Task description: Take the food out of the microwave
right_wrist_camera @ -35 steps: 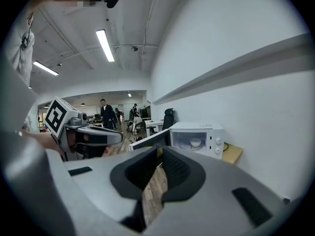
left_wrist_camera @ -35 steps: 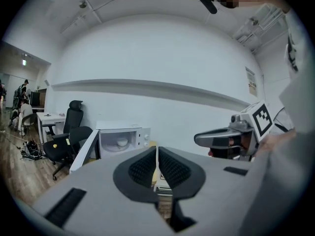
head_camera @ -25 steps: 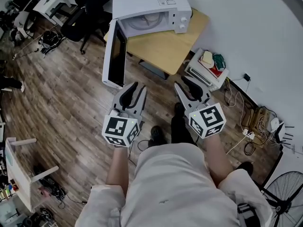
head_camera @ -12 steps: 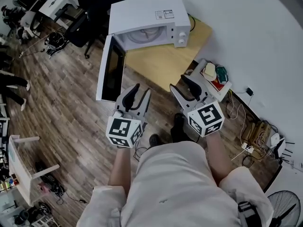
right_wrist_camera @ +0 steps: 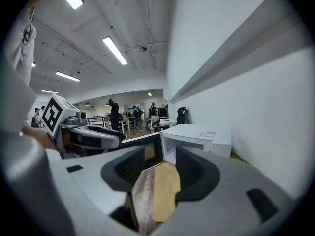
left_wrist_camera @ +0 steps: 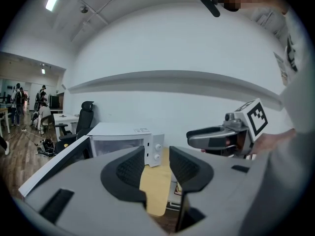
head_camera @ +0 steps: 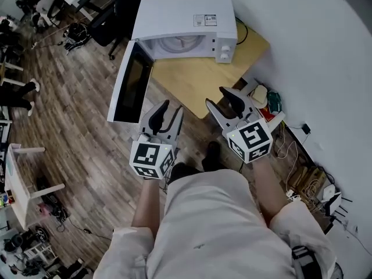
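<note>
A white microwave point(head_camera: 186, 25) stands at the back of a small wooden table point(head_camera: 200, 80), its door point(head_camera: 129, 83) swung wide open to the left. The lit cavity point(head_camera: 177, 44) looks pale inside, and I cannot make out the food. Both grippers are held short of the table's near edge, pointing at the microwave. My left gripper point(head_camera: 165, 114) is open with its jaws still opening and nothing between them; past its jaws point(left_wrist_camera: 157, 156) I see the microwave point(left_wrist_camera: 123, 141). My right gripper point(head_camera: 224, 100) is open and empty, and the microwave point(right_wrist_camera: 197, 136) and table lie beyond its jaws point(right_wrist_camera: 160, 161).
A low rack point(head_camera: 264, 97) with packets stands right of the table, against the white wall. Cables and a power strip point(head_camera: 305, 173) lie on the floor at the right. A black office chair point(head_camera: 116, 10) stands left of the microwave. A white table point(head_camera: 17, 179) is at the lower left.
Both grippers have moved forward toward the table and microwave, side by side. Their jaws stand wider apart than a second ago.
</note>
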Tool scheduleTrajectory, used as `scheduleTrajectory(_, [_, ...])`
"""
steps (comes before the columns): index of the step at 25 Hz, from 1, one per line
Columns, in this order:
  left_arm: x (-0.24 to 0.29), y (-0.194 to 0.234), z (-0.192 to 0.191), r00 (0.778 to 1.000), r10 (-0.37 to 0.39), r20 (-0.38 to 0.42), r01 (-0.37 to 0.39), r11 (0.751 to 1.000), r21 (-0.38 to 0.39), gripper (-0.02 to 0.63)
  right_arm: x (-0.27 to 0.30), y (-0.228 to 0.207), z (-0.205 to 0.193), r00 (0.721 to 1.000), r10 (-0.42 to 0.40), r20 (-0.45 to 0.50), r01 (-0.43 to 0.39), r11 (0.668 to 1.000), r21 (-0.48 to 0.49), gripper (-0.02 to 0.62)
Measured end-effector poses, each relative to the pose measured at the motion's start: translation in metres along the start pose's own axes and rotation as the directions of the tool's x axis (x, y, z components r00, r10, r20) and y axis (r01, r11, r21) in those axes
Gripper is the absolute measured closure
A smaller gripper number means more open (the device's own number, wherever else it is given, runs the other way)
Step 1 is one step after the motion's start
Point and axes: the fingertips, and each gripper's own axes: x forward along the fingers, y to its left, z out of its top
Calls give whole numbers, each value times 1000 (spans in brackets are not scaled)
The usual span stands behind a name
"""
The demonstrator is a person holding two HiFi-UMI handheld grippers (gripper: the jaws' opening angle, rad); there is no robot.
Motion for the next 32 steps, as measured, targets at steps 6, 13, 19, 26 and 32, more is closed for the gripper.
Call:
scheduleTrajectory(6, [8,-5,-14,999,49,-23,-50,998,-37,453,9,-12,-15,998,48,-36,-48,999,-19,407])
scheduleTrajectory(13, [18,11,-20,997,72,-41,-74,996,-39,449,26,-21,-26,995,78,-65,-78,997,1,399])
scheduleTrajectory(19, [33,32,-25,996,67,-56,-68,997,-25,446,53,-26,-37,992,74,-102,-73,997,13,394])
scheduleTrajectory(26, [58,69,-28,996,42,-77,-43,999,-10,440,104,-31,-49,986,54,-155,-54,999,4,377])
scheduleTrajectory(32, [84,101,-33,995,13,-101,-11,1000,14,436,154,-44,-56,983,8,-184,-12,1000,-21,371])
